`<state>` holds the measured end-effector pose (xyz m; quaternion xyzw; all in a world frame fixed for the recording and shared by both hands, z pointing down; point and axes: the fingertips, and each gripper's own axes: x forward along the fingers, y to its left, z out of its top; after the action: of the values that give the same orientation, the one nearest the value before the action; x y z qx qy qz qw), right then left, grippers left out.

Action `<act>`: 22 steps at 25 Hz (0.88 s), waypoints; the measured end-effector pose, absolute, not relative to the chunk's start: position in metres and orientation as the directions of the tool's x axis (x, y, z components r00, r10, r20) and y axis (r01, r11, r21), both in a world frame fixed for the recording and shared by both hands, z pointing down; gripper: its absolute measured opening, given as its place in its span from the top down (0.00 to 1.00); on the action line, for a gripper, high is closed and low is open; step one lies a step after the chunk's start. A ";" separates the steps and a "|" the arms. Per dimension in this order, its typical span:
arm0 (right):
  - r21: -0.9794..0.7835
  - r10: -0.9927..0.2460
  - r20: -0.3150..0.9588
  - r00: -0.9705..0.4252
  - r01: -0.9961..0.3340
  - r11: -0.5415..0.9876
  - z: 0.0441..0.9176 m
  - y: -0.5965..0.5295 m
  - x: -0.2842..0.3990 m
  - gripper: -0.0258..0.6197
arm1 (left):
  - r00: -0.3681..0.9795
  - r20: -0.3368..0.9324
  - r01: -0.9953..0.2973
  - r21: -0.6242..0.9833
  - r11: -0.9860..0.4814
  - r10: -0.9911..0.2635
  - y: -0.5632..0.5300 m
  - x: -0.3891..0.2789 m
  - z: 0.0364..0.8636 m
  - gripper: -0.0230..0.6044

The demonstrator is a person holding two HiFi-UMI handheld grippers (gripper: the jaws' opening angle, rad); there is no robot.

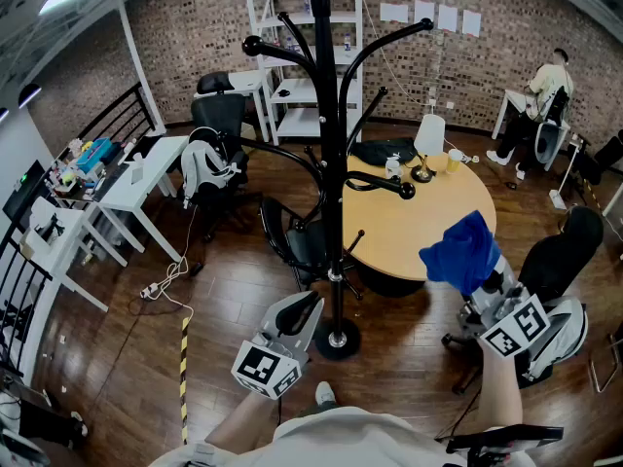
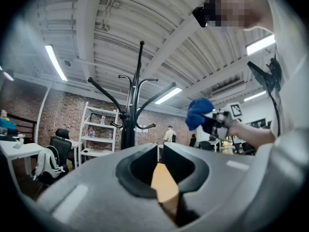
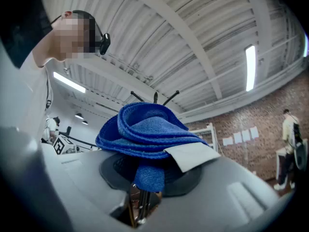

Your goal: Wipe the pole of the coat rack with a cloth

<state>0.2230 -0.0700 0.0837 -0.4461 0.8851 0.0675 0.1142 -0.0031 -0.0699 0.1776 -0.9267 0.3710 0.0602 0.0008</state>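
Blue cloth [image 1: 459, 251] clamped in right gripper [image 1: 479, 276], off coat rack pole [image 1: 327, 163]; left gripper [image 1: 308, 306] jaws seemingly together.

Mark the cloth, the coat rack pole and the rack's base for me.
cloth [image 1: 462, 251], head view, middle of the blue bundle.
coat rack pole [image 1: 325, 95], head view, upper black shaft.
base [image 1: 348, 346], head view, dark round foot on the floor.

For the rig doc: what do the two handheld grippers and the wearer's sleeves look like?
Left gripper and right gripper: light grey moulded shells, dark recesses at the jaws. Each carries a white cube with black square markers. The person wears a white top; forearms uncovered.
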 end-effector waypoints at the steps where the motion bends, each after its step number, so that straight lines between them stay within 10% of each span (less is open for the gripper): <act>1: 0.088 -0.740 -0.295 -0.605 -0.788 0.609 0.052 -0.091 0.221 0.80 | 0.719 -0.118 -0.686 0.034 -0.726 -0.685 -0.079 -0.006 0.175 0.90; 9: 0.393 -0.495 -0.186 -0.849 -0.526 0.755 -0.087 -0.191 0.097 0.80 | 0.711 -0.096 -0.696 0.039 -0.717 -0.696 -0.123 -0.017 0.180 0.90; 22: 0.328 -0.572 -0.142 -0.808 -0.584 0.743 0.038 -0.241 0.073 0.80 | 0.609 -0.015 -0.790 0.082 -0.608 -0.793 -0.121 -0.027 0.213 0.90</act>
<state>0.0726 -0.2411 0.0378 -0.3096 0.9334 0.1809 0.0160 -0.0273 -0.1205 0.2132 -0.8963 0.4415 0.0250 -0.0334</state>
